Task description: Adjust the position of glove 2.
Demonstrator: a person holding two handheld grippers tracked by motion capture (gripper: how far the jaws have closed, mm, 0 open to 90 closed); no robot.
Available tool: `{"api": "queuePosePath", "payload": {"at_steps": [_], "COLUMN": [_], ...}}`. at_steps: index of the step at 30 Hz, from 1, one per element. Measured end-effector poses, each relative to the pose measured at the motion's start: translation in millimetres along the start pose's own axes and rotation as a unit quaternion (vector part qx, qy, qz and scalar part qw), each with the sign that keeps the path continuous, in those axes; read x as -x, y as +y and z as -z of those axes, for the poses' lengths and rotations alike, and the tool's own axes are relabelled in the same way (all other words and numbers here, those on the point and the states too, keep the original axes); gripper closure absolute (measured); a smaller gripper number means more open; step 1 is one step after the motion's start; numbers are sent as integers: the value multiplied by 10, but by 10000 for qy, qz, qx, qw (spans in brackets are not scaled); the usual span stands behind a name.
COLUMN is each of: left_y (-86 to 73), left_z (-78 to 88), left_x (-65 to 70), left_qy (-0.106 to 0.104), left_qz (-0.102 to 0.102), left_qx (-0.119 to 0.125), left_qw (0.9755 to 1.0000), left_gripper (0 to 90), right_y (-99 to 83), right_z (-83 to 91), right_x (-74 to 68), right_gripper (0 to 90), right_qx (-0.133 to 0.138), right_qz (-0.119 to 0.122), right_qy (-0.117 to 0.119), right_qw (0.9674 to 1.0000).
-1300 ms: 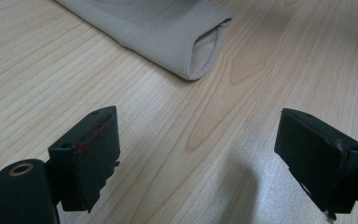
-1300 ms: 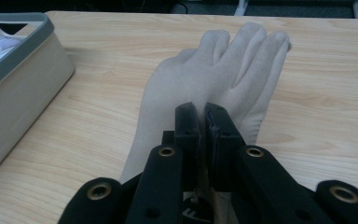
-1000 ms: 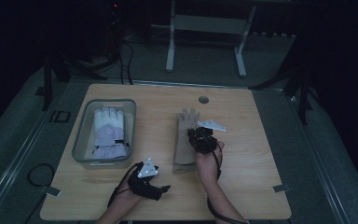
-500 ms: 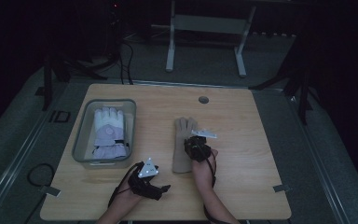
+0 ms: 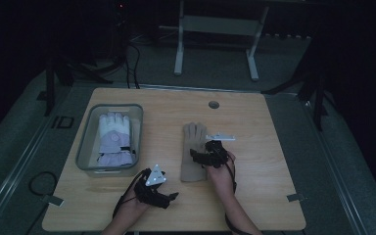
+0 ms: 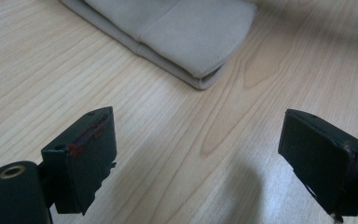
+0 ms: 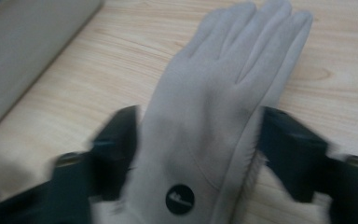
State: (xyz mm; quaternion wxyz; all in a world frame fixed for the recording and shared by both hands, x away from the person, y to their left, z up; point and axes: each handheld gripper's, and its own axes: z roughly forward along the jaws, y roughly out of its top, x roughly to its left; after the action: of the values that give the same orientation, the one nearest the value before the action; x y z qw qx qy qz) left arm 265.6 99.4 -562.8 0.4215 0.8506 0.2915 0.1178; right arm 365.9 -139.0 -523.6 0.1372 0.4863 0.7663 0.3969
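Observation:
A tan glove (image 5: 192,147) lies flat on the wooden table (image 5: 274,186), fingers pointing away from the person. My right gripper (image 5: 200,155) sits low over its cuff end. Its jaws have just been opening and now stand on either side of the tan glove (image 7: 214,107), with the glove between them and a round black logo near the cuff. The right gripper (image 7: 198,149) is open. My left gripper (image 5: 169,197) rests near the front edge, open and with nothing in it. From the left gripper (image 6: 196,158), the tan glove's cuff (image 6: 191,37) lies just ahead.
A clear plastic tray (image 5: 85,142) at the left holds a white and lilac glove (image 5: 112,137). The tray's wall (image 7: 28,46) rises beside the tan glove. A round cable hole (image 5: 214,105) sits near the table's far edge. A metal stand's legs stand beyond the table.
The right hand has drawn a little nearer to the person and lower, and the tan glove slid slightly nearer with it. The right jaws have spread apart. The left hand has stayed put.

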Motion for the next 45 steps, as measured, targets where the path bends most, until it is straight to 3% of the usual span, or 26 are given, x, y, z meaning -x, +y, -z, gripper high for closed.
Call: {"api": "queuePosePath", "payload": {"at_steps": [3,6,7,10,12,14,18,20,23,27,30,31,32,33,39,45], "left_y": [13,36,39,60,69,66,67,73,86,113,161,172,185,198,296,434], "left_z": [0,5,1,-22,-37,-52,-60,-60,-73,-102,-132,-135,-136,-138,-138,-189], "left_x": [7,17,20,55,70,54,21,16,21,34,33,28,22,20,-12,27], "left_qy": [-4,-63,-109,-152,-80,-155,-217,-251,-367,-440,-589,-626,-634,-600,-471,-415], "left_qz": [37,105,133,90,87,153,297,288,288,157,168,210,211,202,101,-208], "left_qx": [105,186,202,65,-59,-57,11,17,17,-76,-48,-22,-23,-14,15,-87], "left_qw": [9999,9998,9996,9998,9999,9997,9993,9993,9989,9989,9981,9978,9978,9980,9988,9989], "left_gripper": [115,121,121,121,121,120,120,120,119,110,102,93,91,90,106,141], "right_y": [31,45,45,32,10,-14,-64,-85,-104,-116,-102,-99,-96,-90,-63,-34], "right_z": [86,157,183,223,238,243,250,254,255,268,263,272,287,297,288,214], "right_x": [68,169,202,251,283,337,444,476,535,586,662,671,682,699,724,711], "right_gripper": [137,153,154,145,142,139,137,139,140,137,106,99,99,99,126,146], "right_qx": [46,107,173,194,-22,-198,-160,-138,-253,-201,-371,-323,-229,-263,-312,-333], "right_qz": [356,566,721,971,1094,997,914,1060,1232,1282,1076,1078,1088,1035,925,953], "right_qy": [72,410,363,390,455,502,559,354,254,364,623,608,550,666,620,696], "right_qw": [9993,9975,9966,9943,9930,9936,9941,9936,9917,9909,9915,9918,9923,9920,9933,9925]}}
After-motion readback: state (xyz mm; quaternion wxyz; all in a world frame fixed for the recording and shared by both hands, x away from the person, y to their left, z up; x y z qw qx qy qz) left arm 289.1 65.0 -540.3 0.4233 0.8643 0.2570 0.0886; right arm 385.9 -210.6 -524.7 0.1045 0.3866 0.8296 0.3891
